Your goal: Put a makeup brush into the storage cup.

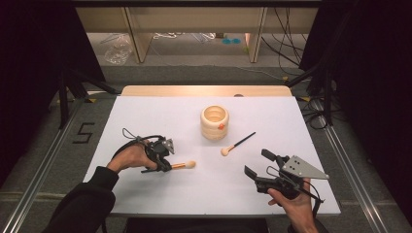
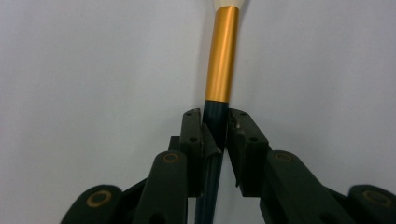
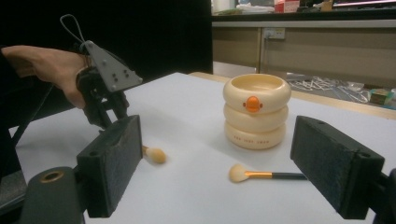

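Note:
A makeup brush with a gold ferrule and a cream head lies low over the white table. My left gripper is shut on its dark handle. A second brush with a black handle lies on the table right of centre. A cream ribbed cup with an orange dot stands upright behind it. Near the front right, my right gripper is open, with nothing between its pads and pointed toward the second brush and the cup.
The table's wooden far edge meets a floor strewn with cables and a plastic bag. Dark curtains hang on both sides. In the right gripper view, the hand with my left gripper shows at the left.

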The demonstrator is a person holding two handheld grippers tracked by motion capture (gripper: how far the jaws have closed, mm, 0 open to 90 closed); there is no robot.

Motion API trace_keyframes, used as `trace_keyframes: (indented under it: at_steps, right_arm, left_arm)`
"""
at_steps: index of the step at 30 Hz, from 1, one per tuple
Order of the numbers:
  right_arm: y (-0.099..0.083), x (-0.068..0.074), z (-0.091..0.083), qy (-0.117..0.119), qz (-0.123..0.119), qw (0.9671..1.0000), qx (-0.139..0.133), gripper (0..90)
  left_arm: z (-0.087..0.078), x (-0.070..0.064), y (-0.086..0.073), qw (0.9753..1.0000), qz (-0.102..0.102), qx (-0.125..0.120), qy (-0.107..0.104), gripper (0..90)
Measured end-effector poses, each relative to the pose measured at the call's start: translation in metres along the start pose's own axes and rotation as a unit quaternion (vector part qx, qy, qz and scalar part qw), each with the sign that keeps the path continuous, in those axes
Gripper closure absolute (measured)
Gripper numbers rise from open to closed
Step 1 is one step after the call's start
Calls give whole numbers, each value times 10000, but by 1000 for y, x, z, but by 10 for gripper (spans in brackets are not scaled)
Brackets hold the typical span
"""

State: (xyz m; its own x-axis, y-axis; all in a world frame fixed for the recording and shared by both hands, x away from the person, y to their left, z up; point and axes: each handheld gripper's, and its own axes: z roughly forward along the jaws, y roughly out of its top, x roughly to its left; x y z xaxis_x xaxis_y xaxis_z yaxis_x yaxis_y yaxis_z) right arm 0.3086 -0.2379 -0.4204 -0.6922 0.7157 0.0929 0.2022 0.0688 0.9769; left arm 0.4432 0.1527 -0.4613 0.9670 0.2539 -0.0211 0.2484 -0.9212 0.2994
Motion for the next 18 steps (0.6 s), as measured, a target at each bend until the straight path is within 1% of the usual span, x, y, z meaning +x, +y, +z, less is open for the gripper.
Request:
trace_keyframes:
  at_steps: [1, 2, 3, 4, 5, 12, 18]
  right_arm:
    - [0, 0, 0, 3, 4, 10000, 2, 180]
    - [0, 0, 0, 3, 4, 10000, 2, 180]
    - [0, 0, 0, 5, 3, 10000, -1, 181]
    - [0, 0, 0, 5, 3, 10000, -1, 181]
    - [0, 0, 0, 25, 4, 10000, 26, 181]
    - [0, 0, 0, 60, 34, 10000, 23, 182]
    - [0, 0, 0, 67, 37, 10000, 15, 184]
  left_arm:
    - [0, -1, 2, 10000, -19, 77, 32, 768]
    - [0, -1, 2, 10000, -19, 77, 32, 771]
    - [0, -2, 5, 9998, -46, 175, 66, 776]
    - [0, -2, 5, 9998, -46, 175, 66, 780]
    - [0, -3, 6, 9997, -84, 232, 84, 782]
    - [0, -4, 8, 9992, -192, 341, 66, 786]
    - [0, -5, 11, 9988, -177, 444, 98, 787]
